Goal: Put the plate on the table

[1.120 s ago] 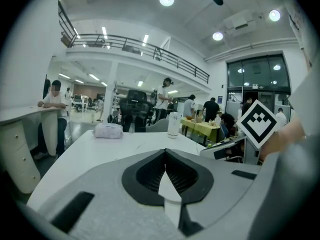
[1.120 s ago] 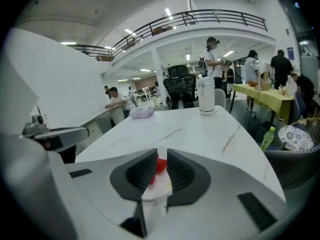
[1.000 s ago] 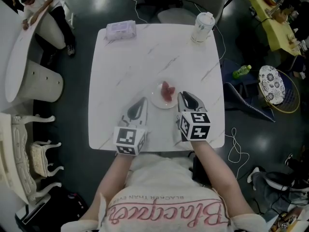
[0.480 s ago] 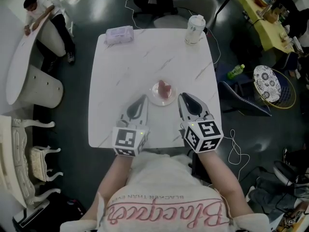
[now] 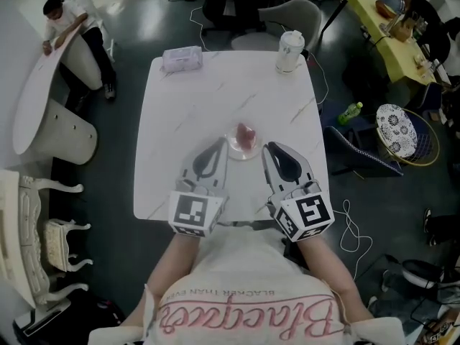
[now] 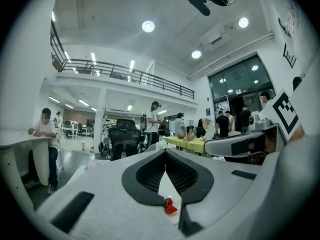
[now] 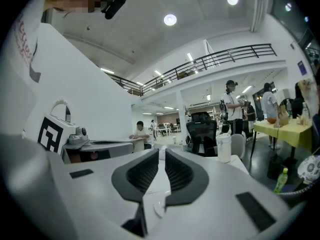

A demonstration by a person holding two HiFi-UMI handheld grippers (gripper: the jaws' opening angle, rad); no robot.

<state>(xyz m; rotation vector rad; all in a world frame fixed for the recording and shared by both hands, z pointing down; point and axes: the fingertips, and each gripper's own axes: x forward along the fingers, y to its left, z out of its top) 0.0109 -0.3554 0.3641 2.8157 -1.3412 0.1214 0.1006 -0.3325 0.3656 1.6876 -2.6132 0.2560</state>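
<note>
**Desk.** The desk [image 5: 180, 121] is a square white slab with faint grey marble veining and rounded corners. At its far edge stand a white lidded cup [image 5: 290, 50] and a flat, soft wipes pack [image 5: 182, 58].

**Plate.** The plate [image 5: 251, 152] is small, round, white and glossy. It lies flat on the desk, nearer the near edge than the far one, between the tips of the two tools. It carries a lumpy red-pink piece of food [image 5: 245, 134].

**Left tool.** The left tool [image 5: 220, 142] has a smooth grey shell and ribbed black pads. Its tip is just beside the plate's left rim. In the left gripper view the pads [image 6: 150, 176] meet at the far end, so the tool is pressed together with nothing in it. The food [image 6: 170, 207] shows through the wedge-shaped gap lower down.

**Right tool.** The right tool [image 5: 267, 147] has its tip just beside the plate's right rim. In the right gripper view its ribbed pads [image 7: 177, 171] stand a narrow slit apart and grip nothing.

**Change from earlier frames.**
- The plate has kept its place on the desk.
- One second ago the right tool's tip lay against the plate's rim. It now sits just clear of it.
- The left tool has come forward and angled in toward the plate.
</note>
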